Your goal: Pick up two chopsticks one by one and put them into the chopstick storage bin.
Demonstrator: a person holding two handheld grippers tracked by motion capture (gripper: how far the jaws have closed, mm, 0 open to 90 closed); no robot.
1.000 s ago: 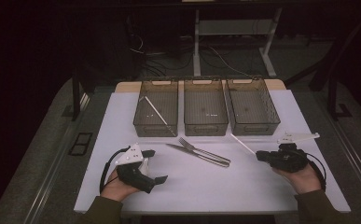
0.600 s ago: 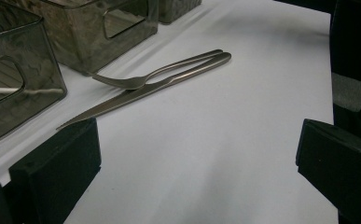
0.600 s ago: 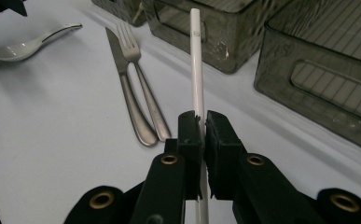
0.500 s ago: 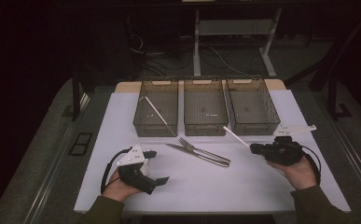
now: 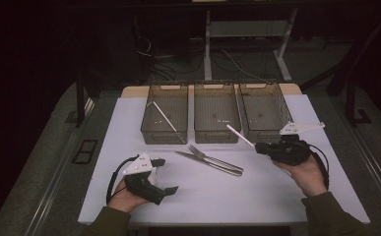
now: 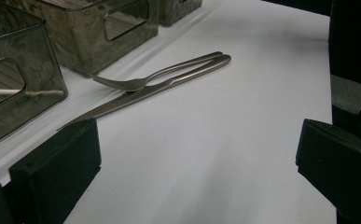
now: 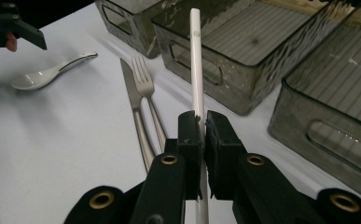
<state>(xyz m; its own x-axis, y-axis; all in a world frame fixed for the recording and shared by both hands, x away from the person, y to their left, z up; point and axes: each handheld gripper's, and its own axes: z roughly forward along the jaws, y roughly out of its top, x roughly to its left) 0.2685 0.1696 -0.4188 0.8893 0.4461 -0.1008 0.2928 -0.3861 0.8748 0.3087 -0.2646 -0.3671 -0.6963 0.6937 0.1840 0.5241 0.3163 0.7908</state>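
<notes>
White table sheet (image 5: 276, 206) lies open in front of both hands, its far edge walled by three clear bins (image 5: 216, 119), with a fork (image 5: 212, 157) and knife (image 5: 205, 162) crossed mid-sheet. Right gripper (image 7: 201, 122), jaws clamped on a white chopstick (image 7: 196, 56), holds it above the sheet just before the middle bin. Left gripper (image 6: 197, 140) rests near the front edge, jaws wide apart; dark floor surrounds the table.

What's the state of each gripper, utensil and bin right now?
Right gripper: shut on the straw, lifted off the table.
Left gripper: open, empty.
Fork: lying on the table, its head over the knife.
Spoon: lying on the table.
Left bin: one white stick inside.
Middle bin: empty.
Right bin: empty.
</notes>
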